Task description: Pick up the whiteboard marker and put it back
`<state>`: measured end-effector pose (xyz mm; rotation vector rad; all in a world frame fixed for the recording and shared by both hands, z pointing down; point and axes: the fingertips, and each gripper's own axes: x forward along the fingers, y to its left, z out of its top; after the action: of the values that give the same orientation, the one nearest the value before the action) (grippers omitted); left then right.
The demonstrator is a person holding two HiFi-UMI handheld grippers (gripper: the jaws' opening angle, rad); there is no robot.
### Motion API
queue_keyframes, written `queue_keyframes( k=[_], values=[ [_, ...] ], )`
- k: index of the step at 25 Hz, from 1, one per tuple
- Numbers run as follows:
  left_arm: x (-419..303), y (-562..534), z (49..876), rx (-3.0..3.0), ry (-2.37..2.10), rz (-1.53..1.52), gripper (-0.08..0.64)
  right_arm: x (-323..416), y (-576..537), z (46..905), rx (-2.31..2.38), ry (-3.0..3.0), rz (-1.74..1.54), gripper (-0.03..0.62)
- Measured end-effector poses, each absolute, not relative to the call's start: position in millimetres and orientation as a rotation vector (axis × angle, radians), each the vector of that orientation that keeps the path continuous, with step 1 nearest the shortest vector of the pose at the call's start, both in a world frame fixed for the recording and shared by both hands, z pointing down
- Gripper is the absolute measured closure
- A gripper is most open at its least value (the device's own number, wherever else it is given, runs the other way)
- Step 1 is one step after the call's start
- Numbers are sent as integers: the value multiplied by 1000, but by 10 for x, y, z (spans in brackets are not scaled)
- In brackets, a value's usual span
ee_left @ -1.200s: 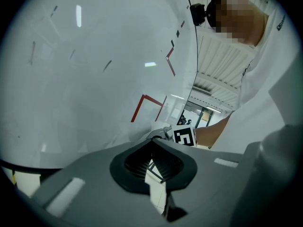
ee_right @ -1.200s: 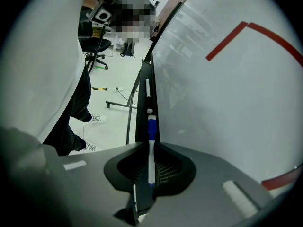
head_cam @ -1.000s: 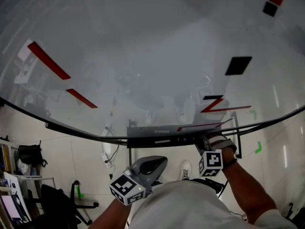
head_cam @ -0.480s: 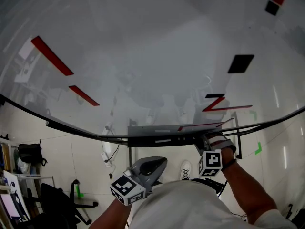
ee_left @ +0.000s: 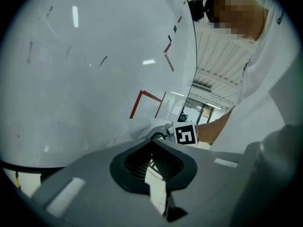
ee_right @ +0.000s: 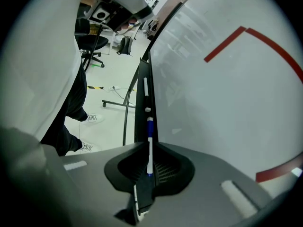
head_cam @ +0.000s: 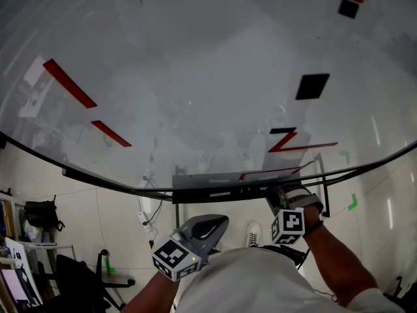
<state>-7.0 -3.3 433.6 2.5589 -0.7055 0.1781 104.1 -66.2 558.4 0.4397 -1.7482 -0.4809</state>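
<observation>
Two grippers are hanging low in front of the whiteboard (head_cam: pixel 195 77). The right gripper (ee_right: pixel 148 151) is pinching its jaws tight on the whiteboard marker (ee_right: pixel 149 126), white with a blue cap, which is lying lengthwise in the board's tray (ee_right: pixel 141 103). The left gripper (ee_left: pixel 152 148) is keeping its jaws together, gripping nothing, near the person's shirt (head_cam: pixel 260 279).

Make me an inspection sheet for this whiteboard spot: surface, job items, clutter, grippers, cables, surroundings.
Surface: whiteboard with red lines; tray along its bottom edge.
Job's things: marker, blue cap, over the tray.
Clutter: second marker farther along the tray; black squares on the board.
Grippers: right gripper shut on the marker; left gripper shut, empty, near the body.
Cables: cable below the board.
Surroundings: chair, bag, floor.
</observation>
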Motion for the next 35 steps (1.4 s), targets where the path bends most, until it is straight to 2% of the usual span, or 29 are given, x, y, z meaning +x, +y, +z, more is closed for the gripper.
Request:
queue_keyframes(
  k=[2, 18, 26, 35],
  values=[
    [-62, -33, 4343, 2561, -702, 189, 543, 1022, -661, 5537, 465, -1779, -470, 591],
    [-11, -93, 4313, 2554, -692, 186, 543, 842, -475, 4865, 754, -2350, 189, 591],
    [35, -96, 4307, 2543, -677, 157, 543, 964, -505, 4757, 889, -2529, 720, 591],
    [-135, -203, 4375, 2444, -762, 124, 543, 933, -453, 4633, 928, -2616, 970, 591]
  ],
)
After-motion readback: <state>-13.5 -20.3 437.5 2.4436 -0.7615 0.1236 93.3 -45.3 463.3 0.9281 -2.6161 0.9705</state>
